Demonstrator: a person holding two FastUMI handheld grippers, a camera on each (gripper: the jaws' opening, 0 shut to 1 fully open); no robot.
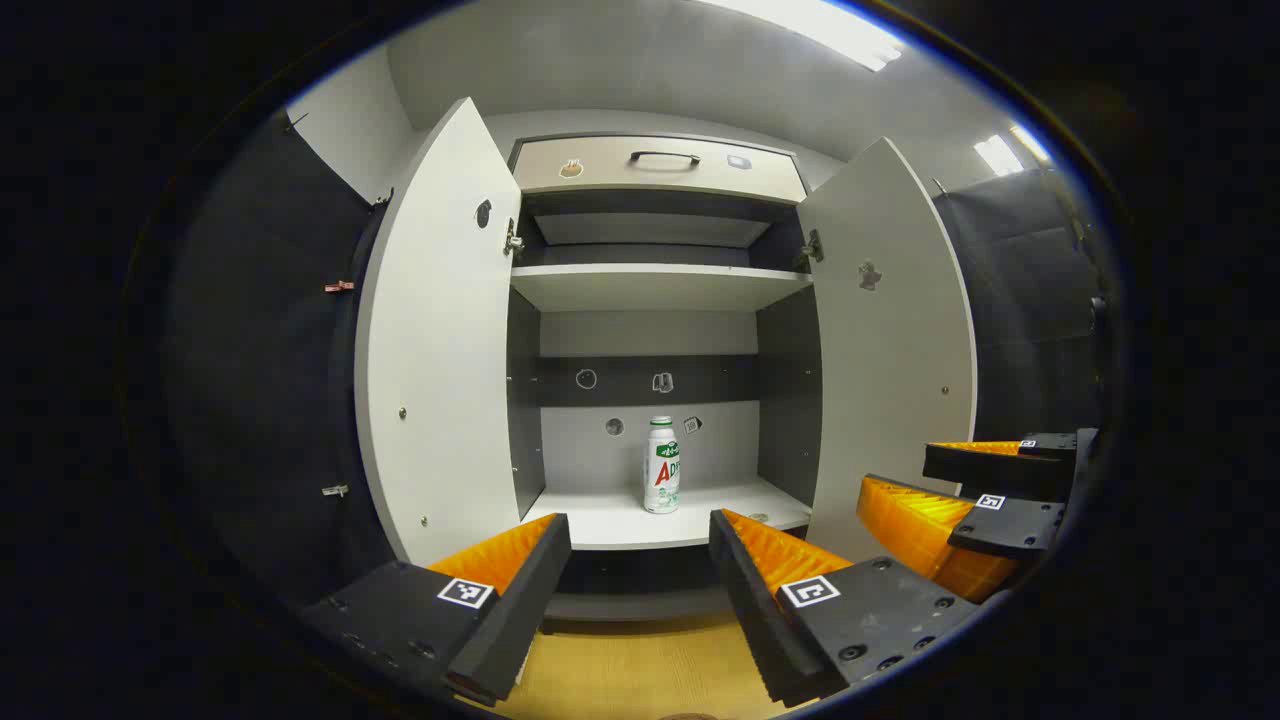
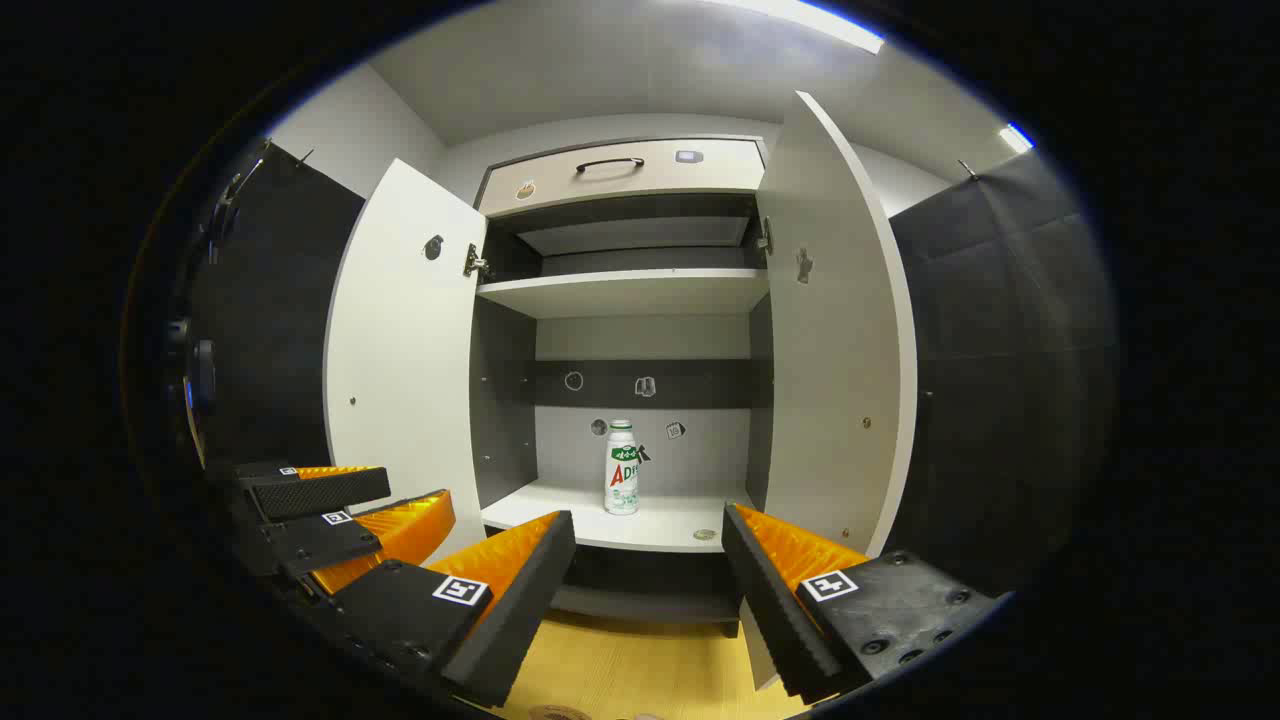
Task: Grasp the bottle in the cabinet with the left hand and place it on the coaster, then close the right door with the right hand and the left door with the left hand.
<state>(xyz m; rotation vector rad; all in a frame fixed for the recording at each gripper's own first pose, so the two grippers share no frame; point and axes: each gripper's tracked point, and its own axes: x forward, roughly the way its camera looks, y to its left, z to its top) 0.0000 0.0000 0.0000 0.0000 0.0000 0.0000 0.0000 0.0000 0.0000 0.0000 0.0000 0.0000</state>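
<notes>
both views are bright and sharp at the centre, lit by ceiling light panels (image 1: 820,30) that blow out to white glare. fisheye distortion bows the cabinet doors (image 1: 440,340) outward toward the edges. the upper shelf (image 2: 625,290) throws shadow beneath it; the rim darkens and softens.

One bottle (image 1: 662,478), two open doors (image 1: 435,330), one drawer (image 1: 655,165), two grippers (image 1: 640,560).

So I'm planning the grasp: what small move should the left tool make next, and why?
Probably ease the left tool straight forward toward the bottle. Its fingers are spread wide and empty, both doors stand open, and the bottle stands upright on the lower shelf, well ahead of the fingertips.
</notes>
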